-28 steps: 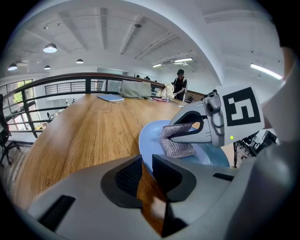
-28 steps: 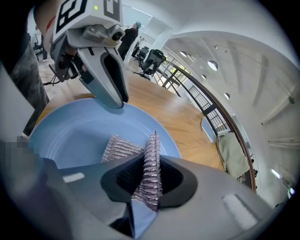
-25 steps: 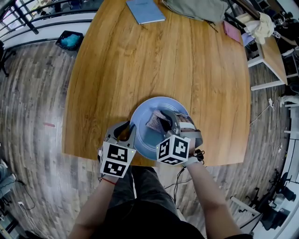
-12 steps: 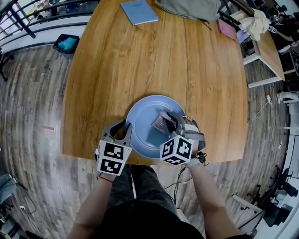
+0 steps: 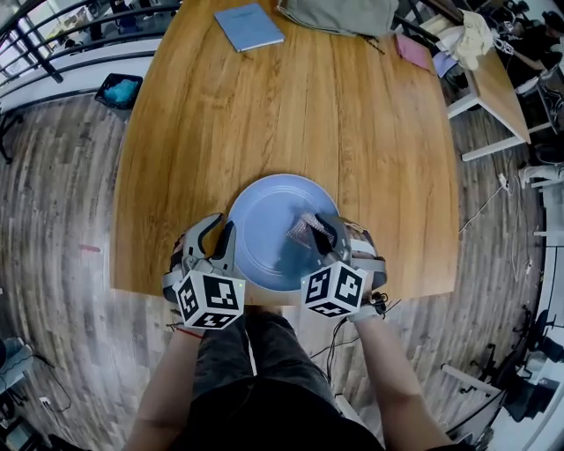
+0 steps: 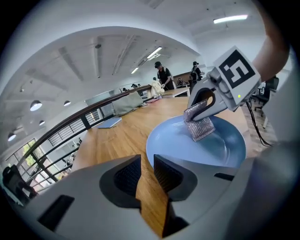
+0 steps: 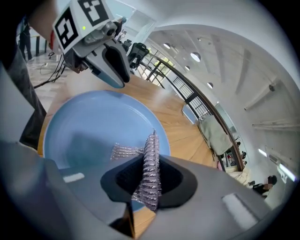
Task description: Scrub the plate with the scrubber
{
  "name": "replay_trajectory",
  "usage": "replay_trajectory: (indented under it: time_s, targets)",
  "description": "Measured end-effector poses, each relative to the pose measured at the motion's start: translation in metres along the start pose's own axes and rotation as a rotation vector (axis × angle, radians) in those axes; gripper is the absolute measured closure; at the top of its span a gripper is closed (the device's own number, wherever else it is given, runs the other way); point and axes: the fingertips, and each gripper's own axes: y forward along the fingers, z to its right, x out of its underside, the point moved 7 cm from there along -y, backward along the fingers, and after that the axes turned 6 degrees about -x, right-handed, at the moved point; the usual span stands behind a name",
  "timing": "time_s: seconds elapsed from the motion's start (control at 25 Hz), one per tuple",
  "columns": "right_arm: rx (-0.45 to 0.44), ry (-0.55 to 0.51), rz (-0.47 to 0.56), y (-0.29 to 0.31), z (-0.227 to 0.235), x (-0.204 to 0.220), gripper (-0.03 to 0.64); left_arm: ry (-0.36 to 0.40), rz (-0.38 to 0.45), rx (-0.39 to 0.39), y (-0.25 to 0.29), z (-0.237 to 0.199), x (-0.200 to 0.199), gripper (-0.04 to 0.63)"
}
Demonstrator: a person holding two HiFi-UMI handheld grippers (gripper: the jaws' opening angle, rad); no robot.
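A light blue plate [image 5: 264, 220] lies on the wooden table [image 5: 291, 114] close to its near edge. My right gripper [image 5: 315, 233] is shut on a silvery mesh scrubber [image 5: 302, 231], which rests on the right half of the plate. In the right gripper view the scrubber [image 7: 151, 164] stands pinched between the pads over the plate [image 7: 89, 126]. My left gripper [image 5: 220, 236] sits just off the plate's left rim. Its jaws are opening, and only bare wood shows in the gap of the left gripper [image 6: 146, 164]. The left gripper view also shows the plate [image 6: 178, 145] and the scrubber [image 6: 200, 126].
At the table's far end lie a blue notebook [image 5: 249, 26], a grey-green bag [image 5: 339, 13] and a pink item [image 5: 411, 51]. A small side table [image 5: 493, 84] stands to the right. A blue bin [image 5: 119, 90] sits on the floor at left.
My left gripper, which was on the plate's left rim, has let go and drawn back to the left. The right gripper stays on the plate with the scrubber.
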Motion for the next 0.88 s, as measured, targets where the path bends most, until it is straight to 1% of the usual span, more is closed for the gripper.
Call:
replay_trajectory:
  time_s: [0.08, 0.16, 0.24, 0.28, 0.36, 0.44, 0.48, 0.52, 0.72, 0.88]
  targets:
    - [0.013, 0.091, 0.048, -0.011, 0.004, 0.003, 0.537, -0.050, 0.009, -0.015, -0.005, -0.004, 0.001, 0.525]
    - [0.021, 0.213, 0.100, -0.023, 0.010, 0.009, 0.537, -0.098, 0.022, -0.017, -0.011, -0.006, 0.001, 0.600]
    - [0.029, 0.342, 0.171, -0.034, 0.018, 0.014, 0.537, -0.148, 0.029, -0.004, -0.015, -0.006, 0.002, 0.600]
    - [0.033, 0.402, 0.214, -0.039, 0.022, 0.016, 0.537, -0.185, 0.031, 0.004, -0.015, -0.007, 0.004, 0.600]
    - [0.042, 0.506, 0.305, -0.050, 0.030, 0.020, 0.537, -0.295, 0.046, 0.026, -0.015, -0.013, 0.008, 0.600]
    - [0.056, 0.585, 0.390, -0.059, 0.035, 0.027, 0.537, -0.413, 0.084, 0.055, -0.017, -0.021, 0.011, 0.600]
    - [0.065, 0.615, 0.428, -0.064, 0.037, 0.031, 0.537, -0.452, 0.107, 0.063, -0.020, -0.025, 0.011, 0.600]
    - [0.078, 0.641, 0.461, -0.070, 0.040, 0.034, 0.537, -0.472, 0.131, 0.063, -0.025, -0.029, 0.009, 0.600]
    - [0.141, 0.727, 0.589, -0.108, 0.055, 0.041, 0.537, -0.504, 0.258, 0.027, -0.053, -0.046, -0.013, 0.600]
    - [0.182, 0.753, 0.657, -0.140, 0.069, 0.040, 0.537, -0.552, 0.340, 0.013, -0.077, -0.051, -0.034, 0.600]
